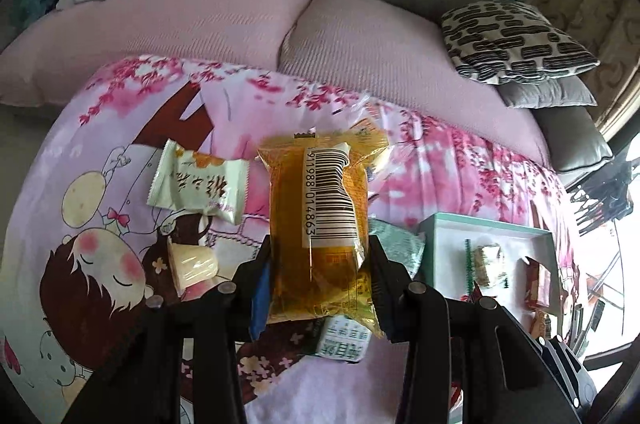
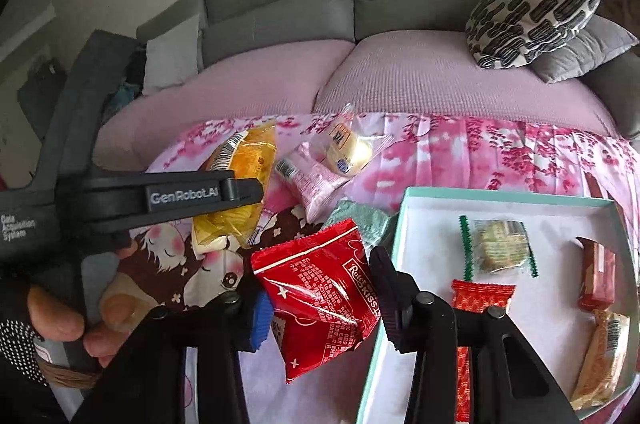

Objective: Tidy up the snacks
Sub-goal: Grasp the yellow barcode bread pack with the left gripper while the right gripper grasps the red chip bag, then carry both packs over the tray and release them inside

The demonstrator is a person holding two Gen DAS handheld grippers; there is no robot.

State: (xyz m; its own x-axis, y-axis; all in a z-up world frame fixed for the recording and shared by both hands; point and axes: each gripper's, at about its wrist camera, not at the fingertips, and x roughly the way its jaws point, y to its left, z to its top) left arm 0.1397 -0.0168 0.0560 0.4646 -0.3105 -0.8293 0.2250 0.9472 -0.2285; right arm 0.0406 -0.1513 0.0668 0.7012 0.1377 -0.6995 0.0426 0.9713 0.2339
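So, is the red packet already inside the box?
No, the red packet sits between the right hand-held gripper fingers, left of the box.

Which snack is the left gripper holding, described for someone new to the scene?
Start at the sofa with pink seat covers, then drop to the cartoon-print cloth before it. Above that cloth, the left gripper clamps a yellow see-through packet. Alone among nearby wrappers, it shows a big white barcode label.

the left gripper (image 1: 320, 260) clamps a yellow snack packet (image 1: 320, 224), barcode up. a cream wrapper (image 1: 200, 184) lies at ten o'clock; a box (image 1: 432, 236) sits at three o'clock.
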